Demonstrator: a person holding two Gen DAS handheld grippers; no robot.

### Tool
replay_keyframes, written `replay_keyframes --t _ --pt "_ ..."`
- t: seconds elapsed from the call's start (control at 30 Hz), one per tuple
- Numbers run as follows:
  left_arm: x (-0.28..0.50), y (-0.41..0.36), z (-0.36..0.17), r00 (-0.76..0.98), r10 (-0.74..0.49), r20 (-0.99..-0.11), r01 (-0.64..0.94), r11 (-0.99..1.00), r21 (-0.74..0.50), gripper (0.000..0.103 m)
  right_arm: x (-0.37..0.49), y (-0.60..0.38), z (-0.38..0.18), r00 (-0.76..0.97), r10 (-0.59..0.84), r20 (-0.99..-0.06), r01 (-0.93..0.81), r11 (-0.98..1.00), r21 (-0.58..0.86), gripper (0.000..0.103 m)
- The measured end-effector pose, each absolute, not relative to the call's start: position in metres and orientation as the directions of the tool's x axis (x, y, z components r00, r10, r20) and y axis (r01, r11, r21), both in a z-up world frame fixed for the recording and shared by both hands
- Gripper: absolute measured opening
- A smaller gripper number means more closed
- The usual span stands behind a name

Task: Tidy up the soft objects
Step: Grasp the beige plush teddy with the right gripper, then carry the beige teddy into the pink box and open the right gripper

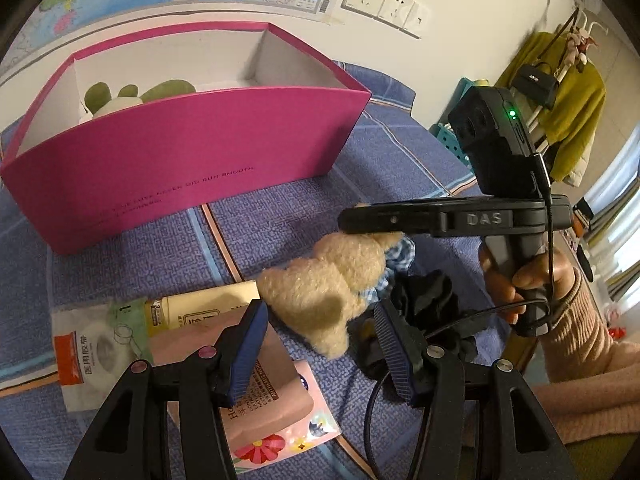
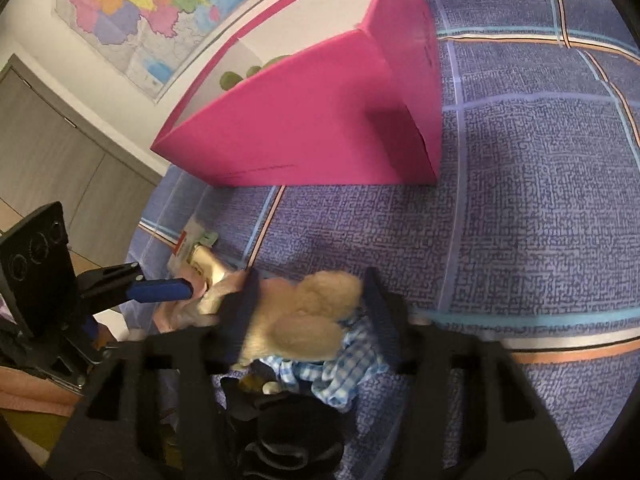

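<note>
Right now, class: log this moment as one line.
stage: picking | right gripper: around beige plush toy | left gripper: open, empty | pink box: green plush inside

The box (image 1: 192,152) is hot pink outside, white inside, with a green plush (image 1: 132,98) in it. The bedspread (image 2: 540,200) is blue-purple with pale blue and orange lines. The bear (image 1: 332,280) is tan, in blue-white gingham (image 2: 352,364). A black cloth (image 1: 428,304) lies beside it. The pads (image 1: 250,356) are dark blue, the sleeve (image 1: 580,332) pink.
</note>
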State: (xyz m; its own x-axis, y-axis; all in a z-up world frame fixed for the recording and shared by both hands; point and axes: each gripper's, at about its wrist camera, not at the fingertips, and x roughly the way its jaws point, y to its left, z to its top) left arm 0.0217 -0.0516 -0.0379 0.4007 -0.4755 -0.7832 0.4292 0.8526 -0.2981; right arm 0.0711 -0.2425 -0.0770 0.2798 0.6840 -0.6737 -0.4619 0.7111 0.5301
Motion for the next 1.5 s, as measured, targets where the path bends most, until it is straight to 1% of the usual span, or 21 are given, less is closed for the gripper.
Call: replay_keyframes --t 0.03,0.07,0.13,0.27,0.33,0.4,0.5,0.6,0.7,0.77,0.8,0.83,1.03,1.27,1.5 --pt "0.022 -0.052 -0.039 0.397 -0.475 -0.785 0.431 0.852 -0.298 0.058 0.071 -0.243 -0.077 0.280 0.685 -0.673 -0.463 0.711 0.530 0.022" --pt "0.023 -0.054 -0.040 0.391 -0.475 -0.788 0.432 0.851 -0.299 0.058 0.070 -0.245 -0.078 0.285 0.681 -0.674 -0.461 0.714 0.527 0.018" --pt "0.024 -0.054 -0.043 0.379 -0.474 -0.794 0.434 0.850 -0.300 0.058 0.068 -0.248 -0.077 0.289 0.683 -0.670 -0.466 0.712 0.525 0.015" --pt "0.028 -0.063 -0.049 0.358 -0.470 -0.806 0.443 0.846 -0.297 0.059 0.062 -0.249 -0.071 0.311 0.688 -0.656 -0.481 0.709 0.516 0.013" --pt "0.028 -0.066 -0.050 0.351 -0.477 -0.806 0.452 0.840 -0.300 0.065 0.060 -0.252 -0.065 0.327 0.694 -0.641 -0.488 0.705 0.515 0.013" --pt "0.030 -0.071 -0.052 0.341 -0.483 -0.807 0.454 0.836 -0.308 0.067 0.059 -0.254 -0.060 0.340 0.698 -0.631 -0.490 0.704 0.515 0.013" --pt "0.037 -0.075 -0.058 0.306 -0.502 -0.809 0.456 0.823 -0.338 0.068 0.060 -0.256 -0.057 0.351 0.701 -0.621 -0.490 0.703 0.516 0.013" --pt "0.044 -0.082 -0.066 0.289 -0.489 -0.823 0.451 0.828 -0.334 0.068 0.062 -0.256 -0.057 0.357 0.703 -0.615 -0.486 0.702 0.520 0.013" --pt "0.049 -0.083 -0.067 0.280 -0.507 -0.815 0.452 0.819 -0.354 0.066 0.060 -0.256 -0.057 0.365 0.699 -0.614 -0.486 0.706 0.515 0.013" --pt "0.051 -0.083 -0.065 0.280 -0.525 -0.804 0.450 0.811 -0.372 0.056 0.060 -0.256 -0.055 0.371 0.700 -0.610 -0.485 0.706 0.515 0.013" --pt "0.051 -0.082 -0.063 0.286 -0.529 -0.799 0.449 0.811 -0.376 0.048 0.060 -0.256 -0.055 0.374 0.701 -0.608 -0.485 0.706 0.516 0.013" --pt "0.051 -0.081 -0.062 0.293 -0.528 -0.797 0.443 0.814 -0.376 0.045 0.059 -0.255 -0.053 0.376 0.703 -0.604 -0.487 0.705 0.516 0.013" --pt "0.052 -0.074 -0.047 0.322 -0.557 -0.766 0.436 0.805 -0.402 0.044 0.055 -0.254 -0.039 0.392 0.713 -0.581 -0.517 0.693 0.503 0.013" --pt "0.041 -0.060 -0.005 0.408 -0.563 -0.718 0.465 0.805 -0.367 0.044 0.049 -0.247 -0.004 0.424 0.731 -0.535 -0.577 0.673 0.462 0.013" --pt "0.056 -0.047 0.040 0.513 -0.540 -0.667 0.476 0.826 -0.301 0.044 0.056 -0.239 0.042 0.475 0.743 -0.472 -0.635 0.661 0.400 0.013"
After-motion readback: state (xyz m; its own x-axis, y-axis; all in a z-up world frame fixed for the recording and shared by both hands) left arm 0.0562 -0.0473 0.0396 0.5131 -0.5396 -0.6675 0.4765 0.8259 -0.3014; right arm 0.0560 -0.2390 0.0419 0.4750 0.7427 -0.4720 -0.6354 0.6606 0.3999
